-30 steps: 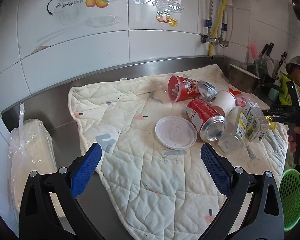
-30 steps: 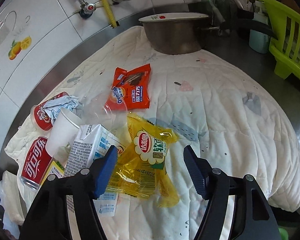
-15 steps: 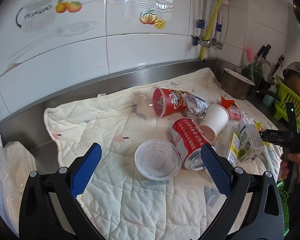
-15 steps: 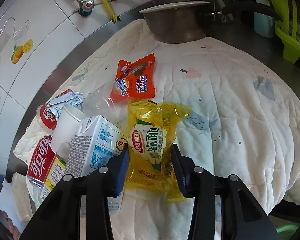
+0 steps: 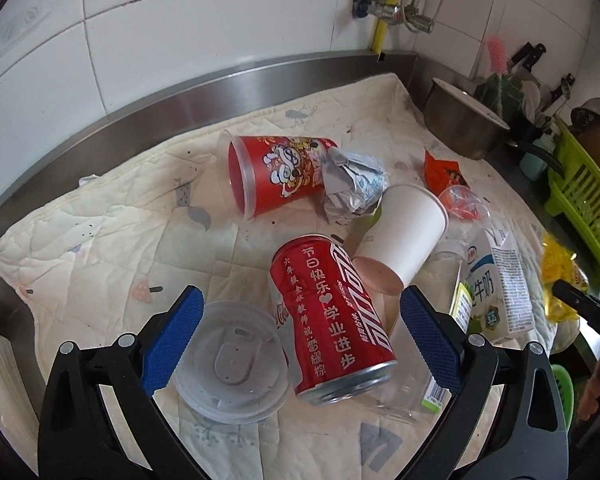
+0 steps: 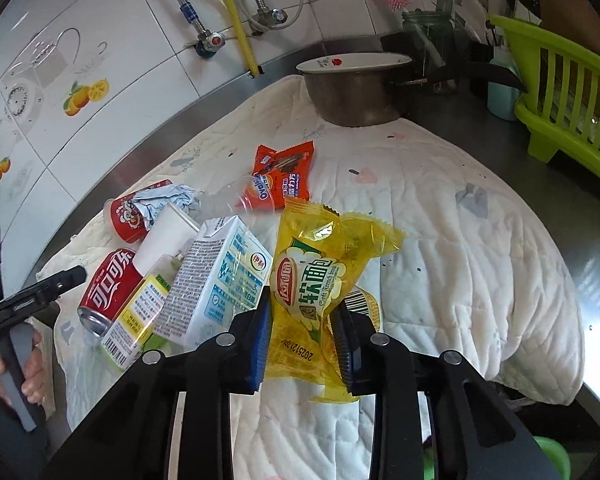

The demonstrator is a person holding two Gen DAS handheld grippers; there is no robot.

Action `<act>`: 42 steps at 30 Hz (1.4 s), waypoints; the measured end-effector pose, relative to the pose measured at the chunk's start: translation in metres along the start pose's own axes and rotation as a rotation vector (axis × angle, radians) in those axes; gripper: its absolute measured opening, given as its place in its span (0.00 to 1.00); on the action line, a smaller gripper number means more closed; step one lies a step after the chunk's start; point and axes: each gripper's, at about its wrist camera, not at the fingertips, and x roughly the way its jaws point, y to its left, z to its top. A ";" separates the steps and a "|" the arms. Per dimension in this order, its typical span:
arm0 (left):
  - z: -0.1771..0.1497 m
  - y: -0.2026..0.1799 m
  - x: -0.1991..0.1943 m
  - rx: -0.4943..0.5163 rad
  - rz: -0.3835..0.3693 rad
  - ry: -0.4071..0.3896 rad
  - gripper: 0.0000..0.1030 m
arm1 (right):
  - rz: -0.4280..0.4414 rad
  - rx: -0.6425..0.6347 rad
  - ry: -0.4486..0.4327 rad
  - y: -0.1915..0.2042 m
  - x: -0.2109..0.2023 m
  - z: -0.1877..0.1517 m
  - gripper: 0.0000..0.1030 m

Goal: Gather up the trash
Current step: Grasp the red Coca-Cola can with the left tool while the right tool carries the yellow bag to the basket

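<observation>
My right gripper [image 6: 305, 320] is shut on a yellow bread wrapper [image 6: 320, 276] and holds it above the quilted cloth [image 6: 460, 248]. My left gripper [image 5: 298, 320] is open, its jaws on either side of a red cola can [image 5: 332, 320] lying on its side, with a clear plastic lid [image 5: 230, 372] by the left jaw. A white paper cup [image 5: 404, 232], a red snack cup [image 5: 280, 172], crumpled foil [image 5: 352, 188], a milk carton [image 5: 500, 284] and an orange wrapper [image 6: 282, 178] lie on the cloth.
A metal pot [image 6: 356, 88] stands at the cloth's back edge. A green dish rack [image 6: 568, 96] is at the right. A green basket [image 5: 562, 392] sits low at the right of the left wrist view. Tiled wall and pipes run behind.
My right gripper closed on the yellow wrapper and lifted it. My left gripper moved forward and right, bringing the cola can between its open jaws.
</observation>
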 end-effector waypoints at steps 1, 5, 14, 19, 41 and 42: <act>0.001 0.000 0.006 -0.004 -0.005 0.018 0.91 | 0.001 -0.008 -0.004 0.001 -0.004 -0.002 0.27; 0.003 0.000 0.025 -0.030 -0.039 0.084 0.89 | 0.014 -0.026 -0.030 0.005 -0.025 -0.010 0.27; 0.000 -0.001 0.048 -0.038 -0.063 0.151 0.71 | 0.029 -0.046 -0.046 0.012 -0.052 -0.041 0.27; -0.002 -0.003 0.044 -0.036 -0.070 0.133 0.67 | 0.001 -0.034 -0.062 0.009 -0.068 -0.064 0.27; -0.042 -0.023 -0.100 0.031 -0.284 -0.057 0.65 | -0.289 0.079 0.048 -0.062 -0.125 -0.229 0.54; -0.046 -0.030 -0.104 0.044 -0.303 -0.057 0.65 | -0.305 0.087 0.046 -0.065 -0.127 -0.235 0.57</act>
